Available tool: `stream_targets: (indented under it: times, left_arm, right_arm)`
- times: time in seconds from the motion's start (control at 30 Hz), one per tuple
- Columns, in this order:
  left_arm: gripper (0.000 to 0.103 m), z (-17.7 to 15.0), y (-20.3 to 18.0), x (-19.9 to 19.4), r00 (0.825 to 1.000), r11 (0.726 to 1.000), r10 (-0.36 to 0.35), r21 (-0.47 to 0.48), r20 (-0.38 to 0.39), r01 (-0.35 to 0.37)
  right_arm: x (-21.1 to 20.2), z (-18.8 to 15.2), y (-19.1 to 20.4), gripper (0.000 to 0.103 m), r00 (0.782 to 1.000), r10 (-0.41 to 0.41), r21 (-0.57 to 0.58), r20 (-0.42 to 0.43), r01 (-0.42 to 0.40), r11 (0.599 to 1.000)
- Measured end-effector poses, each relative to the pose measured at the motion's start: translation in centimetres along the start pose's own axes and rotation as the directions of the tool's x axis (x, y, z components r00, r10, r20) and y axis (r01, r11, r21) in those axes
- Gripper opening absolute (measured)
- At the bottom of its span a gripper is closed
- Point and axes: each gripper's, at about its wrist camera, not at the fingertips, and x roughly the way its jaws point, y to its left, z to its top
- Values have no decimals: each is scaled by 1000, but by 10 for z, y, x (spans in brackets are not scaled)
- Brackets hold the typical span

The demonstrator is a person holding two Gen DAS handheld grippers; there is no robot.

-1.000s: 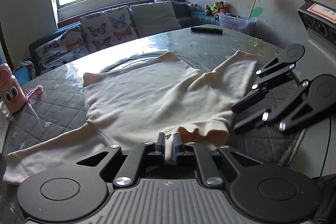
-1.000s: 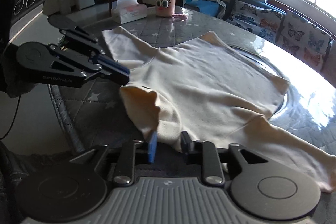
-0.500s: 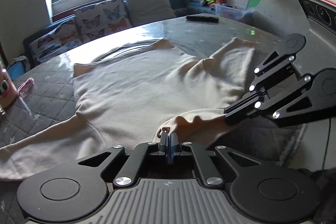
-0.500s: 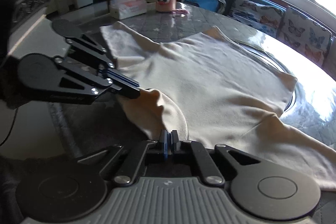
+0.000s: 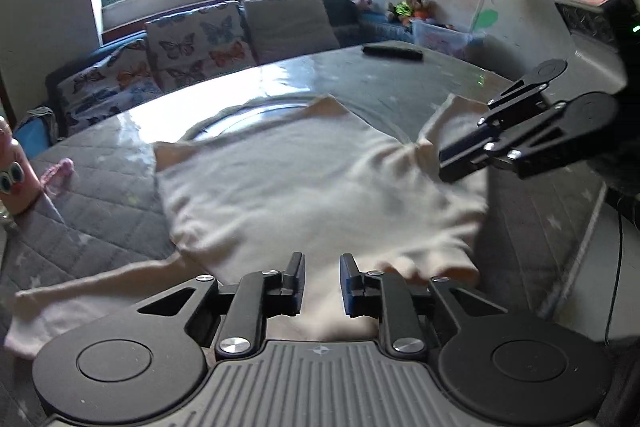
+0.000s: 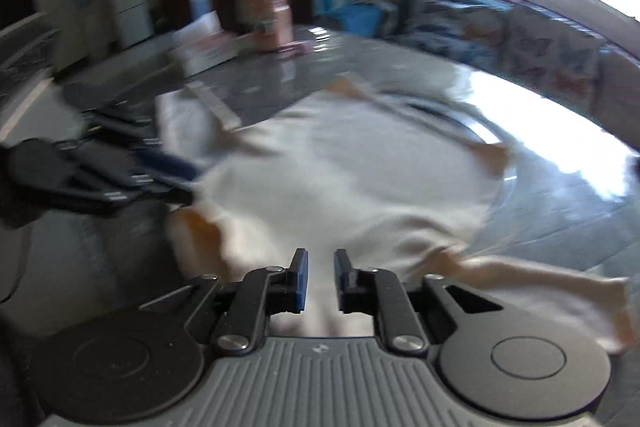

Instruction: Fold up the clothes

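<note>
The left gripper (image 5: 320, 277) has its jaws parted with a clear gap, nothing pinched, and it hovers over the near hem of a cream long-sleeved knit top (image 5: 304, 187). The right gripper (image 6: 318, 277) is likewise spread and empty above the same hem, though its view is blurred by motion. Each gripper also appears at the side of the other's view.

The top lies spread on the round grey quilted surface (image 5: 100, 195) under a glossy clear cover, body flat in the middle, one sleeve (image 5: 80, 291) trailing toward the left edge, the other sleeve (image 5: 452, 123) angled toward the far right. Near the right gripper the hem corner is rumpled and turned up, showing a warmer orange-toned inner side (image 6: 200, 231).

The fabric looks light, soft and limp: it will likely sag and crease rather than hold a line, and may slide on the slick cover. Corners, cuffs and the hem edge seem the best places to pinch, taking both layers together.
</note>
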Motion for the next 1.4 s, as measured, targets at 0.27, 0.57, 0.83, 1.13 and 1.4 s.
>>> stream_targets:
  times: [0.27,0.57,0.83,1.13,1.4]
  left_arm:
    - [21,22,27,26,998,996,69,-48,-12,-69]
    - [28,51,76,78,980,968,187,-157,-68,-196]
    - [41,69,118,121,954,925,279,-235,-113,-298]
    - [39,80,152,160,941,897,306,-287,-144,-336]
    - [8,86,154,171,948,913,295,-257,-122,-317]
  right_arm:
    - [49,-5,-34,17,987,-135,-4,-87,135,991]
    - [39,9,-53,27,995,-67,54,-68,71,996]
    - [71,48,-95,28,995,-93,142,-42,98,985]
    - [133,79,-165,28,988,-150,294,-44,156,943]
    - [165,90,-179,7,987,-144,294,-71,158,943]
